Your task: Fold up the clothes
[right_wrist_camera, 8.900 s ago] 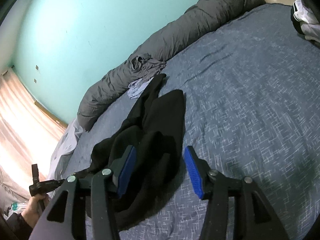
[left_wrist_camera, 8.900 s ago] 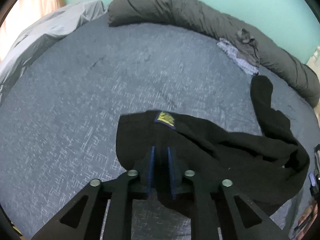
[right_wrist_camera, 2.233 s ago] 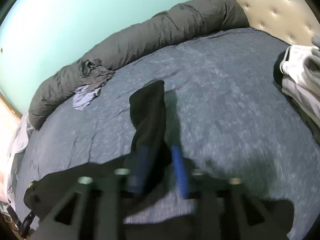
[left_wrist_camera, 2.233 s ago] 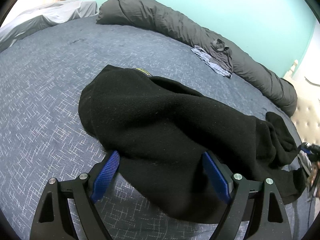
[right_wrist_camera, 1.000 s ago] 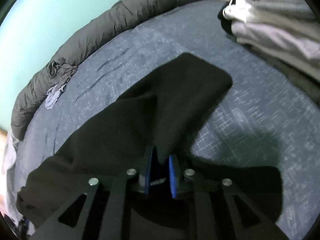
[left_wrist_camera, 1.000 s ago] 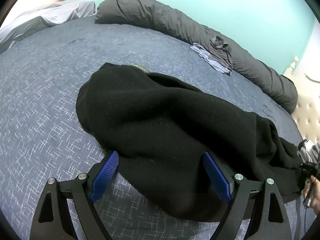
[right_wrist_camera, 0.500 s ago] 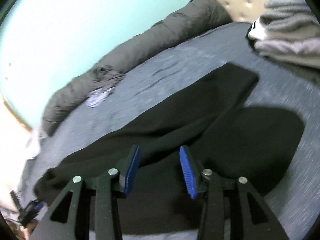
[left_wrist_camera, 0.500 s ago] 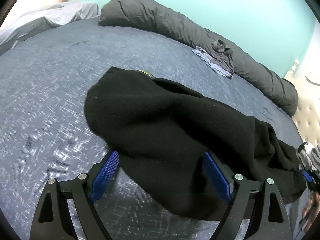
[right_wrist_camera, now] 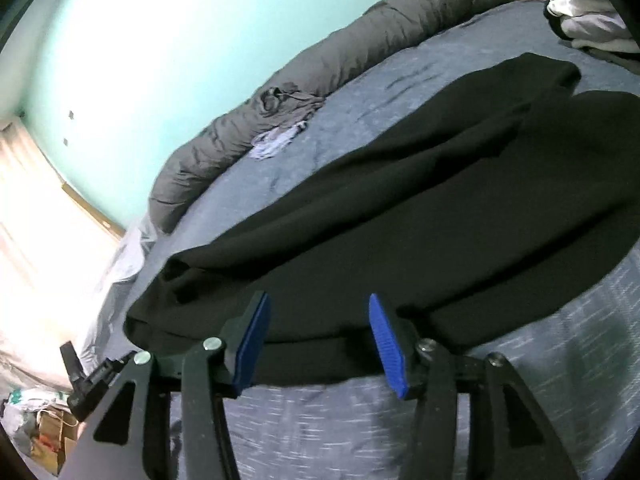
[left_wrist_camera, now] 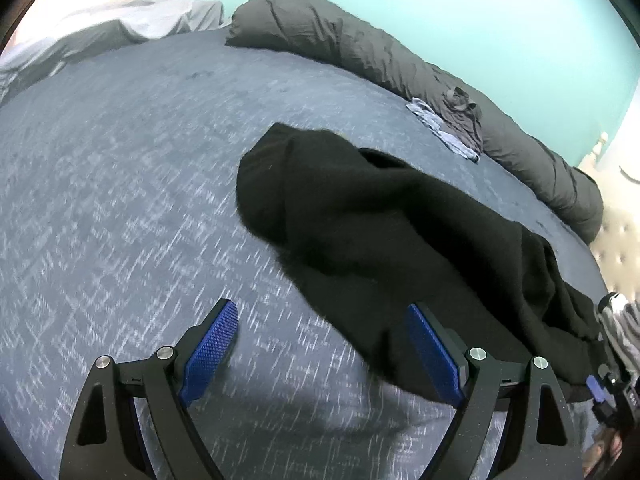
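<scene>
A black fleece garment (left_wrist_camera: 384, 232) lies in a long strip on the blue-grey bedspread (left_wrist_camera: 120, 184). My left gripper (left_wrist_camera: 320, 344) stands open over the bedspread, its right pad beside the garment's near edge, nothing pinched. In the right wrist view the same black garment (right_wrist_camera: 420, 208) stretches from lower left to upper right. My right gripper (right_wrist_camera: 316, 336) hovers at its near hem with jaws opening; the hem lies between the blue pads (right_wrist_camera: 386, 340) but they do not press on it.
A rolled grey duvet (left_wrist_camera: 392, 64) runs along the far edge under the turquoise wall, with a small grey and white garment (left_wrist_camera: 452, 120) against it. A stack of folded pale clothes (right_wrist_camera: 580, 20) sits at the bed's far right. A tufted headboard (left_wrist_camera: 620, 240) is at right.
My right gripper let go of the black garment, opened and drew back to its near hem. My left gripper slid left, so the garment now lies mostly right of its jaws.
</scene>
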Demonstrator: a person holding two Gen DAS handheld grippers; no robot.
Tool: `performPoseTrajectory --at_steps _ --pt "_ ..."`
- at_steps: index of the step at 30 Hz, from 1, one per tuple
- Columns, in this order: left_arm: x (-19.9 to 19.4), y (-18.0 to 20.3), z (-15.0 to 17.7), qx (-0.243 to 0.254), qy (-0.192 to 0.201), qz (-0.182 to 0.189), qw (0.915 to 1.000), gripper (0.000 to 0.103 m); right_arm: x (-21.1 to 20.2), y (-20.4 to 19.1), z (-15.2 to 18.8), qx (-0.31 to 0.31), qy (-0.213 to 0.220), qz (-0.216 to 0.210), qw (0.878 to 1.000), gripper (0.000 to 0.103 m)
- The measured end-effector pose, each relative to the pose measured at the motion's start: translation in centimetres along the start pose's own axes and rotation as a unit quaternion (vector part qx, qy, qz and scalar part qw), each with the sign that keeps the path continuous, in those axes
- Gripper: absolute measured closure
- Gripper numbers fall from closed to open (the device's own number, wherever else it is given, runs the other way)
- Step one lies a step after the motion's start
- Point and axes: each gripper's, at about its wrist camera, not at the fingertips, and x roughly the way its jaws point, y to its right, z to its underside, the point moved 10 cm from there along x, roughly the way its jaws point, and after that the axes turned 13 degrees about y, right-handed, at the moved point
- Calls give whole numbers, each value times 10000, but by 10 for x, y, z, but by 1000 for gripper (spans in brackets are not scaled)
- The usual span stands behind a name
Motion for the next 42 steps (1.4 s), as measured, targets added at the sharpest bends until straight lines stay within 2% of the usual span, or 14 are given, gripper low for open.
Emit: performPoseTrajectory --at_steps 5,10,17,19,23,30,33,35,37,41,42 --pt "-15 -4 5 -91 17 50 9999 14 -2 -27 13 -330 -54 -285 9990 51" --pt "-23 -7 5 -112 53 91 9999 14 -9 -35 29 -241 -94 -459 9986 50" --pt "-30 -24 5 38 96 -88 9999 14 -10 -35 27 -208 -3 -533 9984 50" --pt "-28 -31 4 -26 64 -191 9998 14 -7 -32 25 -141 -3 -519 9986 50" --pt "-20 -31 4 144 9 -349 9993 14 0 -28 20 1 -16 -519 9987 49" --pt "4 -19 18 300 -411 -353 9981 16 2 -29 10 136 10 -589 9982 48" --pt "14 -19 15 172 -510 -349 9979 25 -3 -29 4 169 71 -641 9978 47" --pt "22 -19 15 140 -617 -397 9972 35 -8 -26 -1 235 132 -638 9976 47" --pt "30 -17 15 235 -722 -425 9962 41 -13 -22 -6 296 192 -640 9973 47" --pt "40 -2 15 493 -864 -354 9944 62 -21 -14 -14 352 292 -613 9971 46" --pt "43 3 13 547 -881 -313 9941 64 -22 -12 -15 370 308 -602 9970 45"
